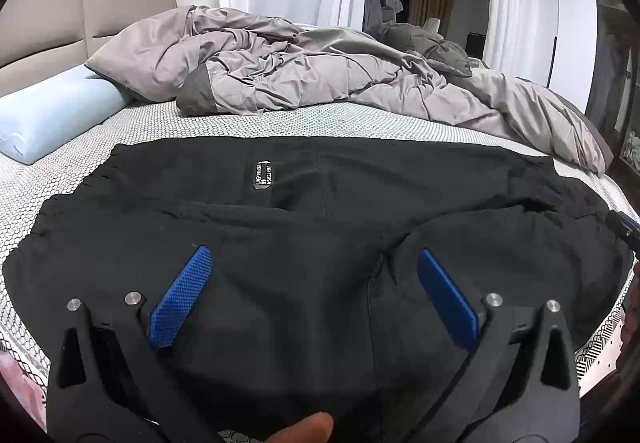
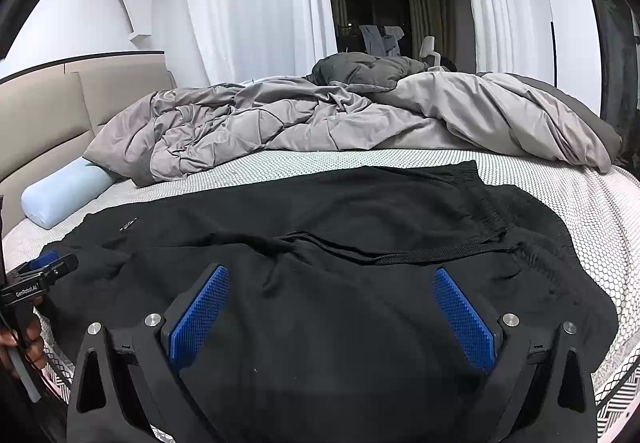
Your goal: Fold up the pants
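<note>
Black pants lie spread across the near part of the bed, with a small white-lettered label facing up. In the right wrist view the pants show a gathered elastic waistband at the right and a drawstring across the middle. My left gripper hovers just over the near cloth, open, its blue pads wide apart with nothing between them. My right gripper is open too, above the cloth near the drawstring. Each gripper shows at the edge of the other's view: right gripper, left gripper.
A crumpled grey duvet fills the far half of the bed. A light blue pillow lies at the left by the beige headboard. The honeycomb-patterned mattress cover shows around the pants. White curtains hang behind.
</note>
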### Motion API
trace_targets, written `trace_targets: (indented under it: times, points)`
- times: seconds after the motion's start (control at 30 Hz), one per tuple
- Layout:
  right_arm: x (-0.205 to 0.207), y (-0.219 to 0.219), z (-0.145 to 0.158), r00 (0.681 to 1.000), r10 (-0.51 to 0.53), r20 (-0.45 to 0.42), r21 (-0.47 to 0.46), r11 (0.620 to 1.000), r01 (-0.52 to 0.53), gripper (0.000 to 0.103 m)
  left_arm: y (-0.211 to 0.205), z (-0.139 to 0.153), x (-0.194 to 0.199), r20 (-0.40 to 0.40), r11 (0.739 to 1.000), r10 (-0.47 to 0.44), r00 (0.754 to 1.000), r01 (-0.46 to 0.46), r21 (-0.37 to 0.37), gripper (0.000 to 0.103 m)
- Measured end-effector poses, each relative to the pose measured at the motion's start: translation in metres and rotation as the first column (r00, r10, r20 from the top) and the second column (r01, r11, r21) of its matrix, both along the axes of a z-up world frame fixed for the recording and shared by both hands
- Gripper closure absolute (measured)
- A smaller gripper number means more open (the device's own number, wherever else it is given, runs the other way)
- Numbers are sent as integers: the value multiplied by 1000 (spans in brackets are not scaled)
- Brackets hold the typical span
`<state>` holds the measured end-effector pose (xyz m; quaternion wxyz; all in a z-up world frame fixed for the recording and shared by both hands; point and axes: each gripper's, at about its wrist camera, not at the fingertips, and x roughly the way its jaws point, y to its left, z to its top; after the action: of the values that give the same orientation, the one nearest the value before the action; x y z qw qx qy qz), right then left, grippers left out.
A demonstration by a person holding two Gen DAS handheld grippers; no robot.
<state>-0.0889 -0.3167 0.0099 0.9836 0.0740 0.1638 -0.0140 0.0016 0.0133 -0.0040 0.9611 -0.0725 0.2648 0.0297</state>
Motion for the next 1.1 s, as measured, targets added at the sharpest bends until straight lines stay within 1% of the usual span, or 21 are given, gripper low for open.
trace_targets:
  times: [1.1]
  points:
    - [0, 0, -1, 1000, 1, -5, -3, 1000, -1, 0, -2, -1, 0, 1, 1000, 0, 1000, 0, 9, 1]
